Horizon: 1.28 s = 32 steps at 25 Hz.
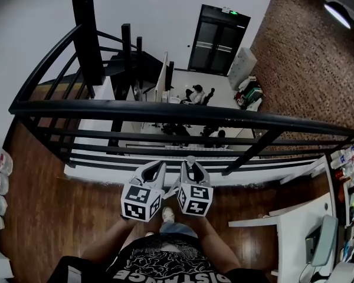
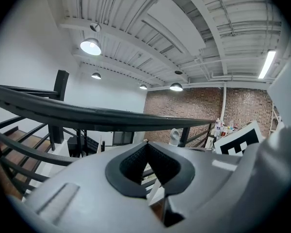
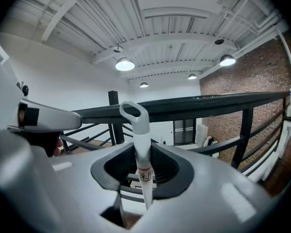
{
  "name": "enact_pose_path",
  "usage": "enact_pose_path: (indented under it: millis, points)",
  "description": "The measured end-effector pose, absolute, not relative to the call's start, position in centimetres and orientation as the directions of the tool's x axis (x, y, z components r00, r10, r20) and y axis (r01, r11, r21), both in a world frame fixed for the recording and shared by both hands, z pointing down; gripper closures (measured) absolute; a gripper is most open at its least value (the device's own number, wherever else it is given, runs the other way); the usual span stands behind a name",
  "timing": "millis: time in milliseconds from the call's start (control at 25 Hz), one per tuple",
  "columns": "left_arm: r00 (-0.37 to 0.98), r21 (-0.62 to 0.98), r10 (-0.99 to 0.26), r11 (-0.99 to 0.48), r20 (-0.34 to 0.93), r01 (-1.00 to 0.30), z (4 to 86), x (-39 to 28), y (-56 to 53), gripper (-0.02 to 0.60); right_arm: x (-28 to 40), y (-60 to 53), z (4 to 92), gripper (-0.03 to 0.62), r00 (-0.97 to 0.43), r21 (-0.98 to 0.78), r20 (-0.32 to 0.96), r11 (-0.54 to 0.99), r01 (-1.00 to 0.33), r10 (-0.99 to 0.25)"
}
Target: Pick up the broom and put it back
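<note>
Right gripper (image 3: 142, 154) clamped on slim white plastic broom handle (image 3: 138, 130), loop end up, just short of the black metal railing (image 1: 165, 114). Left gripper (image 2: 146, 144) near same railing, jaws pinched together, empty.

Broom handle (image 3: 141, 155): white, red band, black lettering.
Left claw (image 2: 145, 144), right claw (image 1: 192, 167): pale grey shells, black pads.
Marker cubes (image 1: 141, 203): black-and-white squares.
Railing (image 1: 165, 114): black.
Floor (image 1: 53, 211): dark brown wood.
Wall (image 1: 307, 63): red-brown brick.

Loft-style office mezzanine: black railing (image 1: 165, 115), brick wall (image 1: 307, 58), seated person (image 1: 196, 93) on floor below, industrial pendant lamps (image 2: 90, 46).
</note>
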<state>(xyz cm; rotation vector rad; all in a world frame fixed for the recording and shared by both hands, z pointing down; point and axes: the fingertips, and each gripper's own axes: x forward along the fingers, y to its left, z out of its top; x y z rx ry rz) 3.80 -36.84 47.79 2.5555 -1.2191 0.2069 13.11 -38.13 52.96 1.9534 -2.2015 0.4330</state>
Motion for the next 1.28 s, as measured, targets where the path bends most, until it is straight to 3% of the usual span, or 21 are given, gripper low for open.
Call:
enact_pose_path:
  millis: [360,1280]
  points:
    - [0.625,0.204,-0.733,-0.591,0.270,-0.781,48.2,4.9,-39.2,0.578,13.2,-40.3,56.5,0.496,-0.160,-0.090,0.385,0.135,-0.987,-0.909]
    - [0.585,0.191,-0.748,-0.554,0.313,-0.810,49.3,6.1,-45.2,0.578,12.1,-48.2,57.1,0.496,-0.250,-0.092,0.383,0.233,-0.968,-0.889]
